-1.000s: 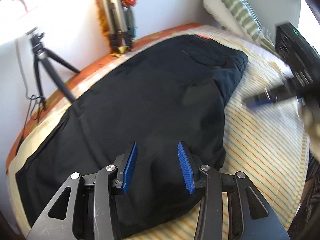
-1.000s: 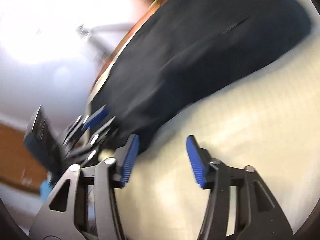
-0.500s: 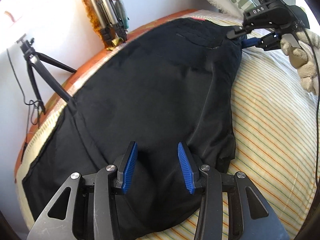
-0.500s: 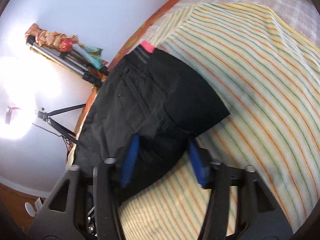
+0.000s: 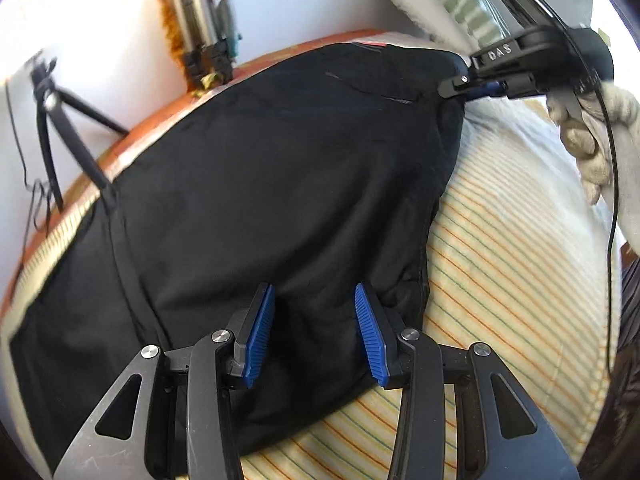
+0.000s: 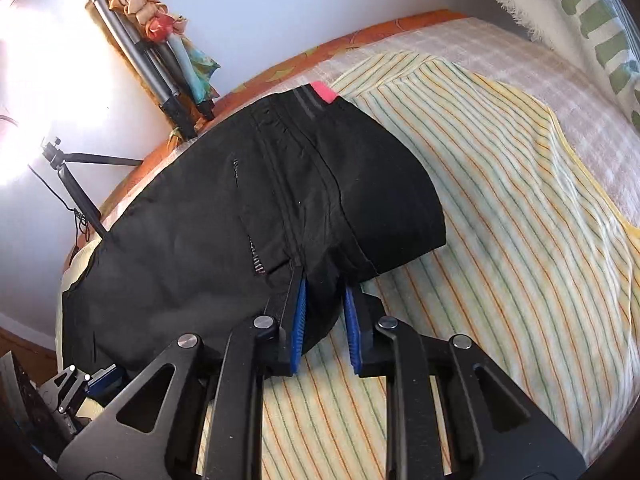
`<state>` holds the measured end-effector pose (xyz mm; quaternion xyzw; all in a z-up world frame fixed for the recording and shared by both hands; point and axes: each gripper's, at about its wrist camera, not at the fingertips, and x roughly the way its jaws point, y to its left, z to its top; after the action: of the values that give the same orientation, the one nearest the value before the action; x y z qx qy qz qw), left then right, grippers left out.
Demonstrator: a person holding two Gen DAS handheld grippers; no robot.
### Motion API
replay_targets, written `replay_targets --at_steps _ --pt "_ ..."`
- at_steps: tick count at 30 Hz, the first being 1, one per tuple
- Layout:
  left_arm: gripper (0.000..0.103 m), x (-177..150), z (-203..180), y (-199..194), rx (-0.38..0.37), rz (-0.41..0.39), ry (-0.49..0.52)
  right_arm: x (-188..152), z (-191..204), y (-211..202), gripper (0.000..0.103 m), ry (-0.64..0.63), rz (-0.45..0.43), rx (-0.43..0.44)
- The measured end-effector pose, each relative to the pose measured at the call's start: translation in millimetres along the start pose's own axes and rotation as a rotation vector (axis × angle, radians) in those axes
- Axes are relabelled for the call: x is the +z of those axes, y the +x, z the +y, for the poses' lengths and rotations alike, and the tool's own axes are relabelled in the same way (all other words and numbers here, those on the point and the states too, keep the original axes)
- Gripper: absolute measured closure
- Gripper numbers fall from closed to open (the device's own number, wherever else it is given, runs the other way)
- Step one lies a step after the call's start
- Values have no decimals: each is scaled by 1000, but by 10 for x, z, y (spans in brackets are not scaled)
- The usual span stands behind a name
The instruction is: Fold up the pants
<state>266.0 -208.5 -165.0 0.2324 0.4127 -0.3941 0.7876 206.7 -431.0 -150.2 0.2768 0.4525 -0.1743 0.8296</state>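
Note:
Black pants (image 5: 260,184) lie spread on a striped bed sheet (image 5: 500,280), waistband at the far end with a pink tag (image 6: 326,92). My left gripper (image 5: 316,300) is open, its blue pads over the near edge of the pants with fabric between them. My right gripper (image 6: 325,292) has closed on a fold of the pants (image 6: 240,220) near the waistband corner. It also shows in the left wrist view (image 5: 472,90), gripping that corner. The left gripper shows at the lower left of the right wrist view (image 6: 96,380).
A striped pillow (image 6: 580,20) lies at the head of the bed. A folded tripod (image 6: 160,64) leans on the wall, and a small tripod (image 5: 52,112) with a cable stands beside the bed's orange edge (image 5: 160,120). A gloved hand (image 5: 592,128) holds the right gripper.
My right gripper swept from near the left gripper to the waistband corner and closed on the fabric. The left gripper stayed open over the near edge.

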Motion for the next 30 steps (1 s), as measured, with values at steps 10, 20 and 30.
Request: replay_targets --at_steps 10,20,30 --pt "63 -425 646 -981 101 -89 -325 -80 255 -600 61 -127 -123 -61" --pt "56 -1660 1995 -1781 232 -100 -886 -314 1117 -761 61 -370 -78 141" --pt "46 -2427 2588 -1610 68 -130 -1309 -745 1918 -452 60 -532 14 249"
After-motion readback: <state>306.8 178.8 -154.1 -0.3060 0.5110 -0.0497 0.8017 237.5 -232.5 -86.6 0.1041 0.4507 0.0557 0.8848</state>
